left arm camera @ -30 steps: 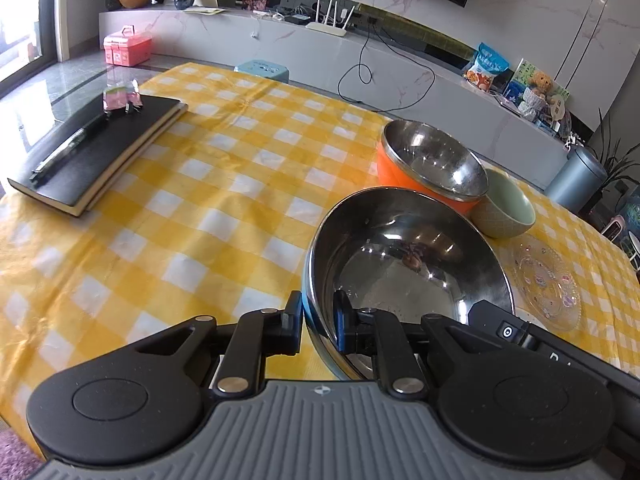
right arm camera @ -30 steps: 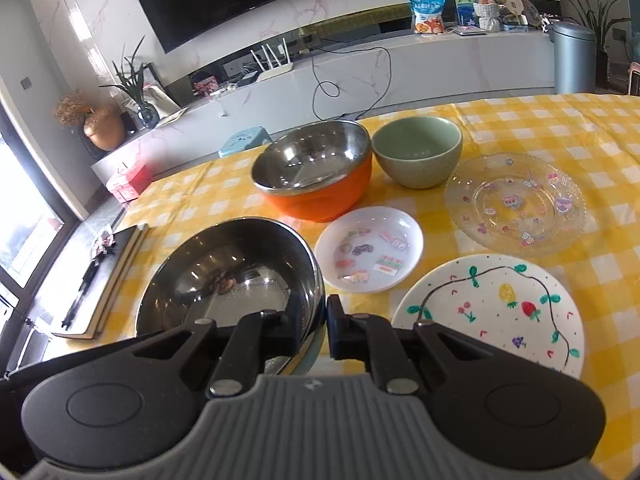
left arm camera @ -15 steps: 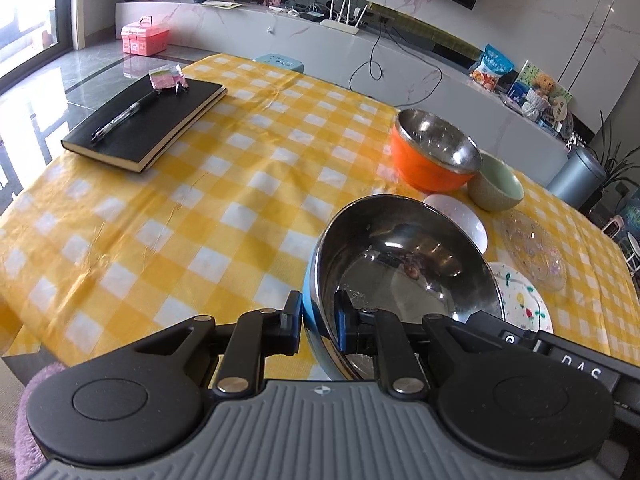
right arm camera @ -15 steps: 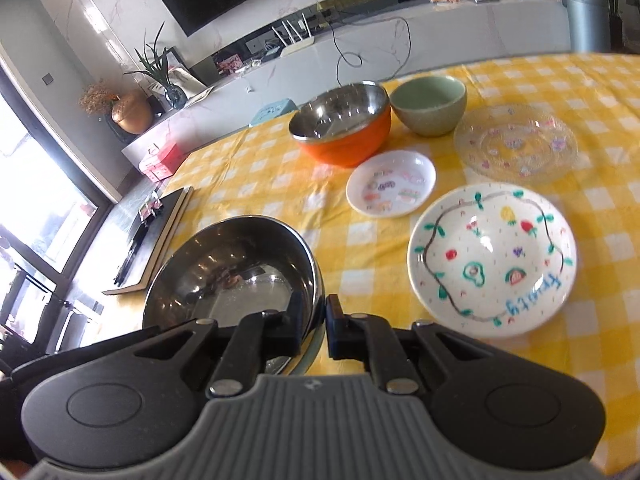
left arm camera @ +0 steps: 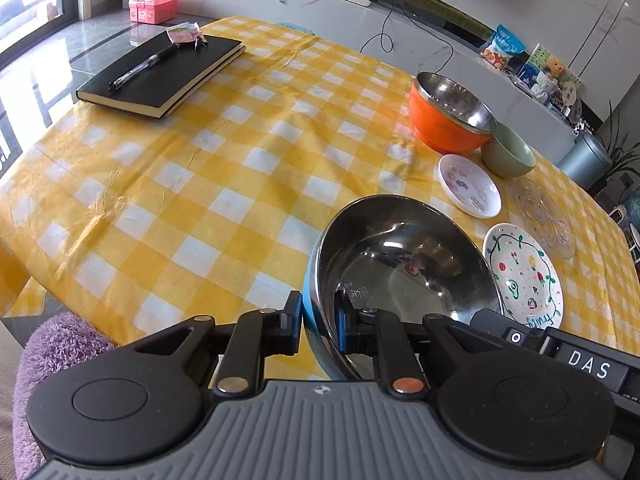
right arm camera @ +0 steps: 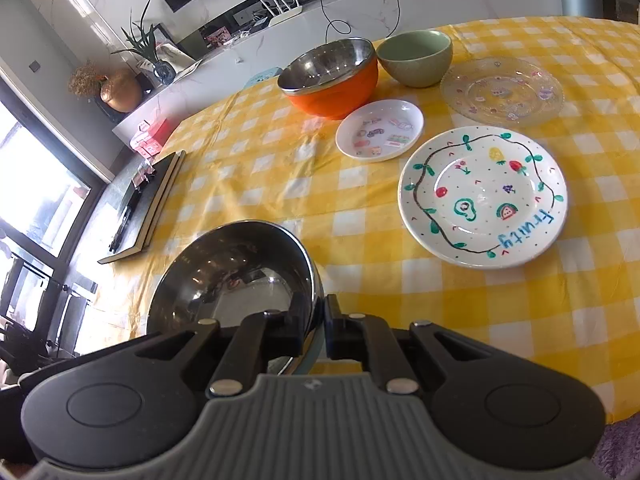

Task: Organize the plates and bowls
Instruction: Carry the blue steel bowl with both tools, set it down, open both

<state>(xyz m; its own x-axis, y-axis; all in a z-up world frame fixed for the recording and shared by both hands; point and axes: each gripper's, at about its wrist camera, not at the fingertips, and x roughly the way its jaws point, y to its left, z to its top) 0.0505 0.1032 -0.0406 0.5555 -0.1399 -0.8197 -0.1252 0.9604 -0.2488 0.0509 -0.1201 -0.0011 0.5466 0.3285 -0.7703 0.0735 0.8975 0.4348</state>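
Lettering "fruity" in blue on the rim of the painted white plate point(right arm camera: 483, 197) (partly cut off in the left wrist view). White capitals "DAS" on the black device body point(left arm camera: 588, 362) at lower right. Other printing too small to read.

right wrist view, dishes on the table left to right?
Steel bowl pinched by both the right gripper and left gripper → orange bowl → small white plate → fruit-painted plate. Green bowl and clear glass plate overlap these in x, so left out.
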